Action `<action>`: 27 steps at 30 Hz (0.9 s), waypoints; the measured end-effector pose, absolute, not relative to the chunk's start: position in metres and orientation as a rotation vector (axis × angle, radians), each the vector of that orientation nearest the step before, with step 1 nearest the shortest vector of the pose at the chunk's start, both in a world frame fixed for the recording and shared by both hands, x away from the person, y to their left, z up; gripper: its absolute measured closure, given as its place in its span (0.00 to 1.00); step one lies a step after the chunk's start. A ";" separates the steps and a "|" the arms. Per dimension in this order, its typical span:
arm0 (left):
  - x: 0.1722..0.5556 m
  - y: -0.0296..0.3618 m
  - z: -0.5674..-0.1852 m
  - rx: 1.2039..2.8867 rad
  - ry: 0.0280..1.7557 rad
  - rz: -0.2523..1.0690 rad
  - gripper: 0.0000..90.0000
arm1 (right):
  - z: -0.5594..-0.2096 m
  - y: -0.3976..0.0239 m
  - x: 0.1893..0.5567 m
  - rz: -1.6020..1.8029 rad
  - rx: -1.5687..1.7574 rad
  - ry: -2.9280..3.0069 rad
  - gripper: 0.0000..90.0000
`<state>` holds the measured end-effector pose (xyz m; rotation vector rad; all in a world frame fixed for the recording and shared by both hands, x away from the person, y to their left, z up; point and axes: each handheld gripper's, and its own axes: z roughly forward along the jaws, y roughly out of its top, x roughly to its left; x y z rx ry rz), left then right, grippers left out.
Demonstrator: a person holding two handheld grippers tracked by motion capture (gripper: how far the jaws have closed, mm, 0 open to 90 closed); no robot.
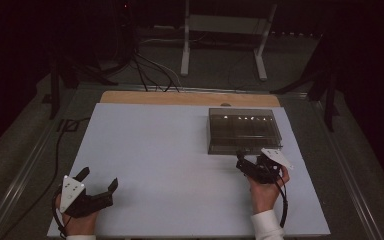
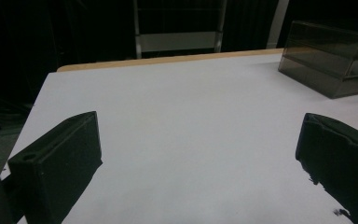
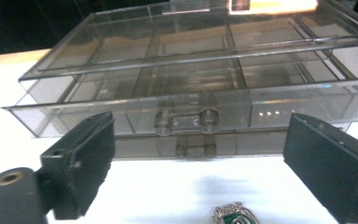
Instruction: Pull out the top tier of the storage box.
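A smoky clear plastic compartment box lies on the white table top at the back right, and its front clasp faces my right gripper. My right gripper is just in front of the box, jaws wide open with nothing between the pads. A small green and silver badge lies on the table low between those jaws. My left gripper rests near the front left corner, open and empty, pointing across the table toward the box.
The white sheet covers a wooden table whose far edge shows. Beyond it are cables on the floor and a white metal frame. A cable runs down the table's left side.
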<state>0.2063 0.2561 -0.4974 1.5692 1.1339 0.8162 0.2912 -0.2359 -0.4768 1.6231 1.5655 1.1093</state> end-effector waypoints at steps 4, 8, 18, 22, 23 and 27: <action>0.206 0.256 -0.498 1.571 1.132 0.815 0.01 | -0.475 -0.239 0.291 1.121 1.599 1.624 0.00; 0.207 0.255 -0.498 1.577 1.130 0.813 0.01 | -0.473 -0.243 0.291 1.126 1.609 1.658 0.00; 0.207 0.255 -0.498 1.578 1.130 0.810 0.01 | -0.465 -0.255 0.294 1.172 1.607 1.762 0.00; 0.207 0.255 -0.498 1.579 1.130 0.810 0.01 | -0.463 -0.256 0.296 1.164 1.583 1.824 0.00; 0.207 0.255 -0.498 1.578 1.132 0.810 0.01 | -0.462 -0.256 0.296 1.160 1.577 1.840 0.00; 0.207 0.254 -0.498 1.580 1.131 0.809 0.01 | -0.458 -0.257 0.299 1.153 1.567 1.890 0.00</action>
